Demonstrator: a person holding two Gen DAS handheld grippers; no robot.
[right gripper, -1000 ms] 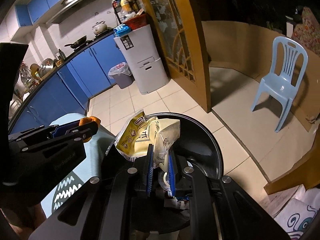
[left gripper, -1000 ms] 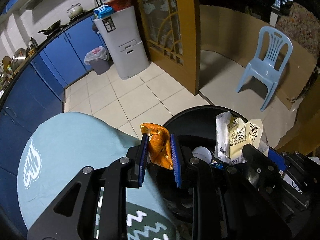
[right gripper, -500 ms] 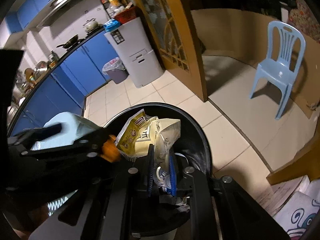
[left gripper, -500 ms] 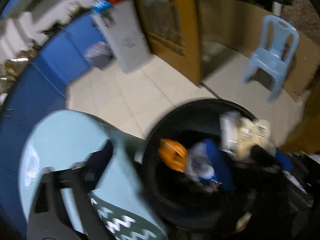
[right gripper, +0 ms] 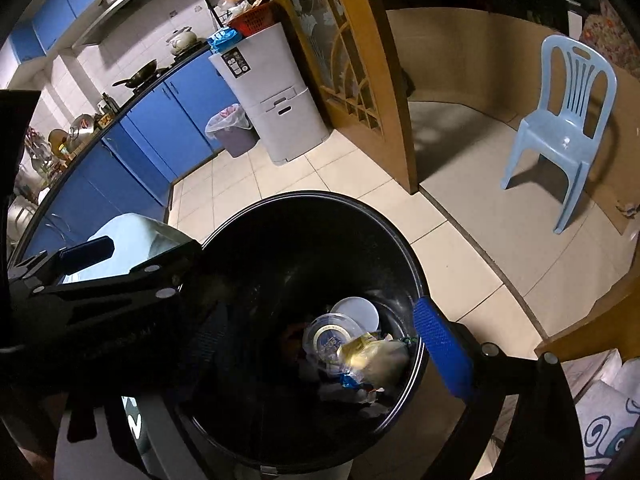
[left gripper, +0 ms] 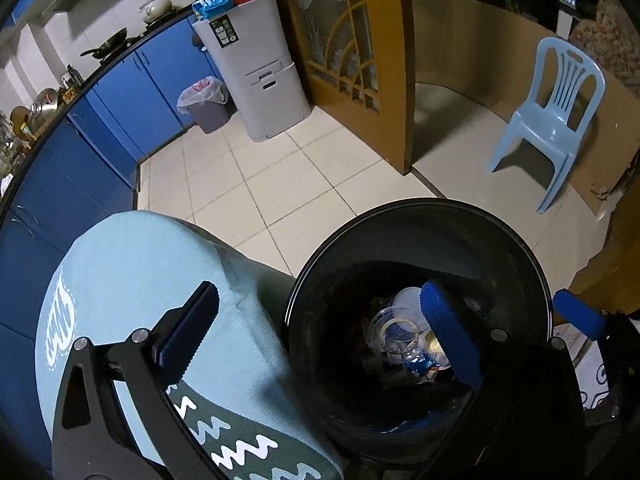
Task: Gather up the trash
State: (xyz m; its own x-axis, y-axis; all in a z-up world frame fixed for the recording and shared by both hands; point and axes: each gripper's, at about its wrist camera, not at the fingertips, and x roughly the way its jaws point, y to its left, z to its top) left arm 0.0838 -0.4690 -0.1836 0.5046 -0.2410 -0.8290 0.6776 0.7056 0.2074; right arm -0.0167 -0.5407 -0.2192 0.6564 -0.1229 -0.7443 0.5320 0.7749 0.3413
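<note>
Peering into the round black plastic trash bin (right gripper: 404, 248), most of its depth is lost in shadow; only a heap at the bottom shows: a white round lid (right gripper: 356, 312), a clear plastic lid with a blue print (right gripper: 332, 336) and a yellowish crumpled snack wrapper (right gripper: 376, 356), blurred. The orange wrapper pinched by the left tool a second ago cannot be picked out in that dark heap.

In the left wrist view, the left gripper (left gripper: 320, 328) stands spread wide with nothing between its blue-padded fingers (left gripper: 448, 332); one finger is over the pale blue tablecloth with white zigzag print (left gripper: 132, 272) to the left of the bin, the other over the bin's mouth. It was clamped on the orange wrapper a second ago. The right gripper (right gripper: 256, 344) has its jaws opening, empty; only its right blue pad (right gripper: 440, 352) shows, since the left gripper's dark frame crosses the near left and hides the other. A second ago it pinched the yellowish wrapper, which now lies in the bin.

Far right stands a light blue plastic chair (right gripper: 564, 128), far left a grey lined waste bin (right gripper: 234, 132).
</note>
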